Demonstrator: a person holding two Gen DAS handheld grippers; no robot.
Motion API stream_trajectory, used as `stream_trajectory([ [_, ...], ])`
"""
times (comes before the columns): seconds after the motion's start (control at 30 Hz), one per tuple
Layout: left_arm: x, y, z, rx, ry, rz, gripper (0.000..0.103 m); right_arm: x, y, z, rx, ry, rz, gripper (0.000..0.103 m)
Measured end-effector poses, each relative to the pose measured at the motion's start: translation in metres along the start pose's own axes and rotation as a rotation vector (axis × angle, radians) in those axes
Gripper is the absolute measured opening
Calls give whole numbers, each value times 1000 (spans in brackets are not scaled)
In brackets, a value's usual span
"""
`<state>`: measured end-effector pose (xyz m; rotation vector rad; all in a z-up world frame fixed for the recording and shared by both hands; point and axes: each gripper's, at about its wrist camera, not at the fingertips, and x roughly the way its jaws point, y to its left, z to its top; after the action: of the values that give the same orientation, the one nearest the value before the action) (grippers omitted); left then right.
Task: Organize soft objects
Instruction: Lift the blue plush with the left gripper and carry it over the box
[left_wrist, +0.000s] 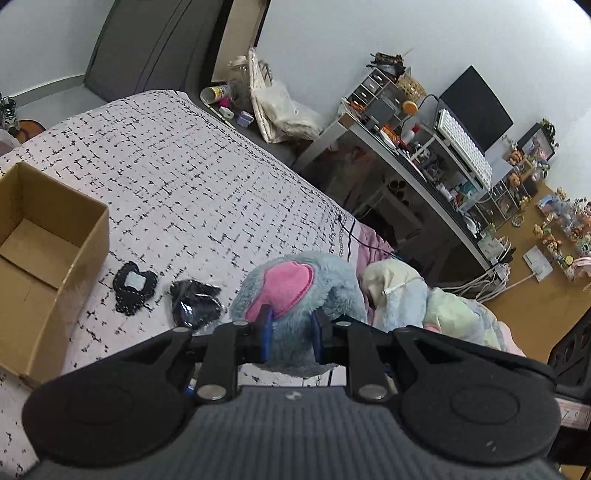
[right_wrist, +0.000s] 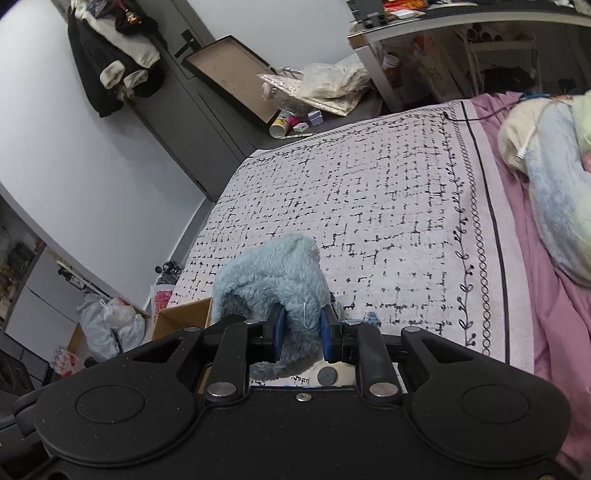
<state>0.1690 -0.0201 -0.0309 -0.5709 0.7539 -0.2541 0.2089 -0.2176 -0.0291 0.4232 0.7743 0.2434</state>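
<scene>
Both the left tool and right tool pinch a light, squashy blue-and-pink furry plush toy, best gripped deep in its pile, above the patterned bed.

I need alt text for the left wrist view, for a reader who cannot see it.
The left gripper is shut on a blue plush toy with a pink ear, above a patterned bed cover. An open cardboard box sits to its left, with two small black items between them.
</scene>
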Motion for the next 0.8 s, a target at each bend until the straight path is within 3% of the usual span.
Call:
stream_trajectory([
  [0.57, -9, 83, 39, -129, -97, -7, 20, 58, 73, 2, -129, 17, 38, 20],
  [0.8, -10, 121, 53, -197, -167, 50, 20, 96, 105, 3, -194, 68, 84, 20],
])
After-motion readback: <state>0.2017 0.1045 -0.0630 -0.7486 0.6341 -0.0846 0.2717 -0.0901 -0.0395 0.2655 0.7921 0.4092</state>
